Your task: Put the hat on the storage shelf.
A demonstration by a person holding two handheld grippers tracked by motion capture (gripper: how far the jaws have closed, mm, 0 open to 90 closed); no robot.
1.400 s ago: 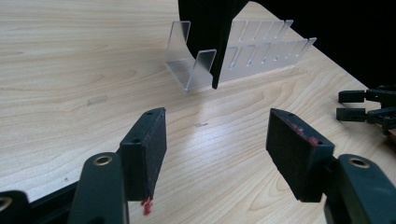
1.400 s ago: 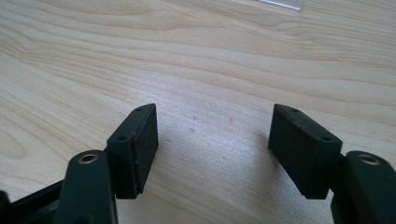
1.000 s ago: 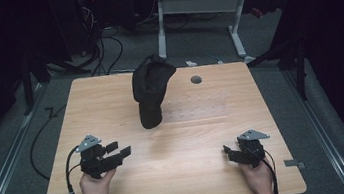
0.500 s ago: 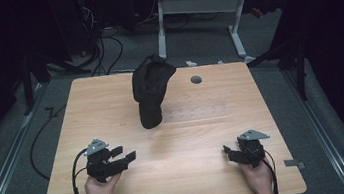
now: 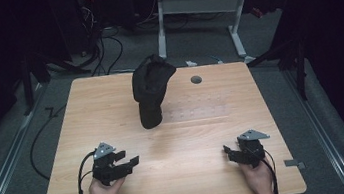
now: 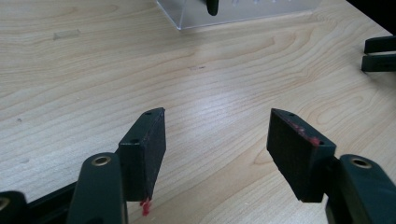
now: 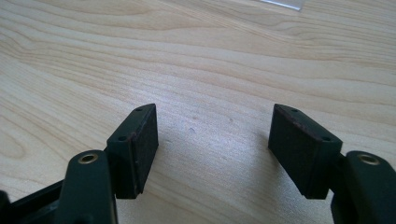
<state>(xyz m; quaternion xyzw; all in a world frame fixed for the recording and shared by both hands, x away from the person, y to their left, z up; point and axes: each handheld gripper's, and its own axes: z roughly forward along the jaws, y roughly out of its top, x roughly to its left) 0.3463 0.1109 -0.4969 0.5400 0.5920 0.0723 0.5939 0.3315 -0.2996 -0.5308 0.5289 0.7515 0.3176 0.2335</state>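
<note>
Both grippers sit idle at my edge of the tabletop (image 5: 111,110), nothing between the jaws of either. The left gripper (image 5: 127,162) has jaws apart over bare wood; the right gripper (image 5: 228,150) is the same, jaws standing wide and empty. The thing to go for is the black cap (image 5: 151,87), propped upright on a clear stand (image 6: 233,14) that's hard to make out from above. Taking the cap as reference: both grippers lie on the near side of it, well apart from it, the left one offset to its left and the right one farther out to its right. So I judge the left hand nearer. The cap's long axis runs roughly vertical, crown on top, leaning slightly. In the left gripper view the stand's corner lies ahead of the jaws, slightly left of centre.
</note>
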